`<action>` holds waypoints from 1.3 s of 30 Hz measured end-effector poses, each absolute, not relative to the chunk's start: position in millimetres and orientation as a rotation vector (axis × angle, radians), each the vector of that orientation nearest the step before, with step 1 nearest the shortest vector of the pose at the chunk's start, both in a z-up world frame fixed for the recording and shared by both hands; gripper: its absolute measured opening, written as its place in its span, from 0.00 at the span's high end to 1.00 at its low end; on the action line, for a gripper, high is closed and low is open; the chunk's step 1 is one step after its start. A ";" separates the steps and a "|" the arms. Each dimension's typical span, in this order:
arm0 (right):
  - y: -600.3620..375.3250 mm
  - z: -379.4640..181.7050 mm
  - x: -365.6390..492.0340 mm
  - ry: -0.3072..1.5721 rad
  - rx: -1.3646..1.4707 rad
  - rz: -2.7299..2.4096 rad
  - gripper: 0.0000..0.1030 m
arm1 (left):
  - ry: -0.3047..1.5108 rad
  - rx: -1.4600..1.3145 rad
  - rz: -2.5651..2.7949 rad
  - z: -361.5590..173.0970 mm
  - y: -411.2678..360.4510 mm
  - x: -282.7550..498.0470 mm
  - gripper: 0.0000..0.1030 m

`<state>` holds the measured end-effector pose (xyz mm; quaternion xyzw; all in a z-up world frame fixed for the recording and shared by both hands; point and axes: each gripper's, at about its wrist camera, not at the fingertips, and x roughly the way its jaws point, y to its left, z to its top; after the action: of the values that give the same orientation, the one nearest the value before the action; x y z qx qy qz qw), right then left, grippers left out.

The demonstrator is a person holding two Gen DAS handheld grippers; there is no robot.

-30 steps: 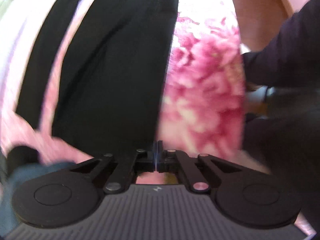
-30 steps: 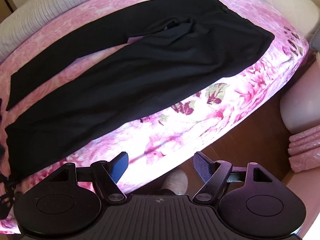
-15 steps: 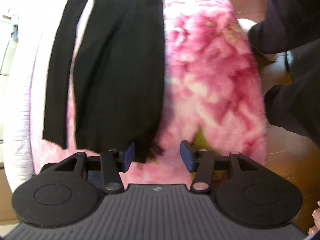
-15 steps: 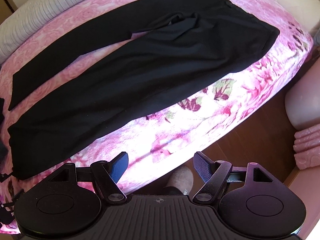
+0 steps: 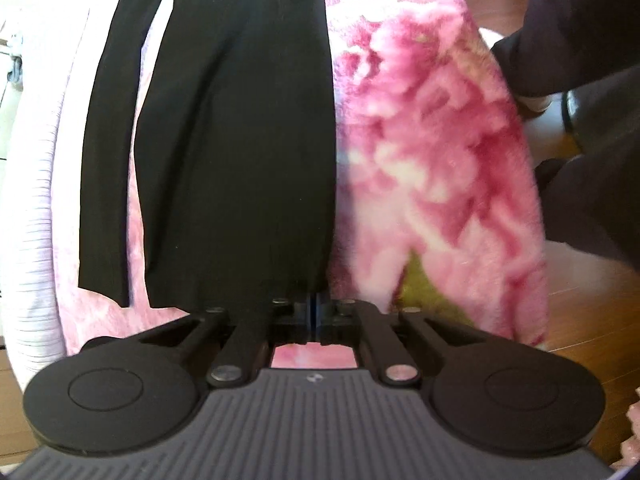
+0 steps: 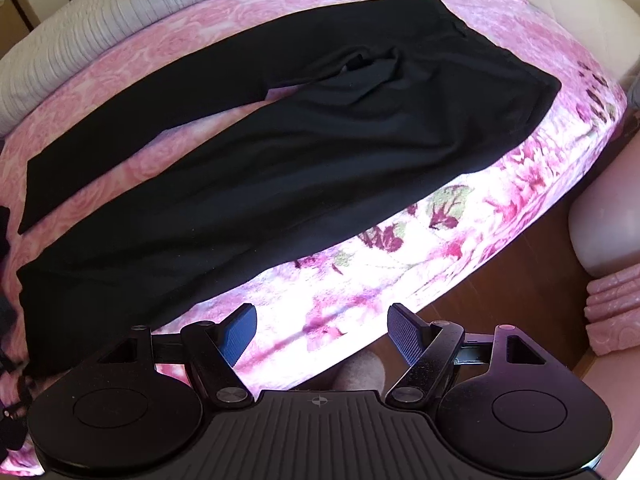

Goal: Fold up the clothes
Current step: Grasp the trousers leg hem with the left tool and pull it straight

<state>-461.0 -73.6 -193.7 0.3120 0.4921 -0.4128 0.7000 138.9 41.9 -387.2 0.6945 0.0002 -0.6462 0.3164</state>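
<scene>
A pair of black trousers (image 6: 304, 152) lies spread flat on a pink floral bedspread (image 6: 360, 276), waist to the right, legs to the left. In the left wrist view the two legs (image 5: 240, 140) run away from me. My left gripper (image 5: 314, 312) is shut at the hem of the nearer leg, apparently pinching its corner. My right gripper (image 6: 322, 336) is open and empty, held off the bed's near edge, below the trousers' middle.
A white ribbed cushion (image 6: 100, 12) runs along the bed's far side. A wooden floor (image 6: 520, 280) lies beside the bed, with a pale stool (image 6: 608, 220) at the right. The person's dark clothing (image 5: 592, 120) fills the right of the left wrist view.
My left gripper was shut, opened half a second ago near the leg hem, and is now shut at that hem. The right gripper stayed open and rose slightly.
</scene>
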 end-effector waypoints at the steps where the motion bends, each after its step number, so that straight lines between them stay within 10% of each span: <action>1: -72.8 -193.5 -460.8 1.101 0.693 -0.916 0.27 | 0.038 1.804 -1.707 -378.9 42.1 141.5 1.00; 15: -68.1 -195.4 -468.5 1.112 0.705 -0.918 0.27 | 0.285 1.787 -1.790 -372.2 48.7 144.3 1.00; 25: -68.2 -187.4 -481.4 1.046 0.753 -0.982 0.27 | 0.511 1.543 -1.879 -310.9 30.5 171.4 0.81; 31: -53.5 -195.8 -484.1 1.081 0.774 -0.985 0.27 | 0.314 1.435 -1.888 -340.7 -52.0 145.6 0.81; 39: -27.8 -181.9 -514.8 1.111 0.747 -1.080 0.27 | 0.518 1.457 -1.757 -388.8 -121.6 199.5 0.68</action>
<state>-514.8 -27.8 -181.9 0.3289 0.4895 -0.4760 0.6524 199.5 -121.6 -388.8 0.5731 0.2037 -0.6914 0.3900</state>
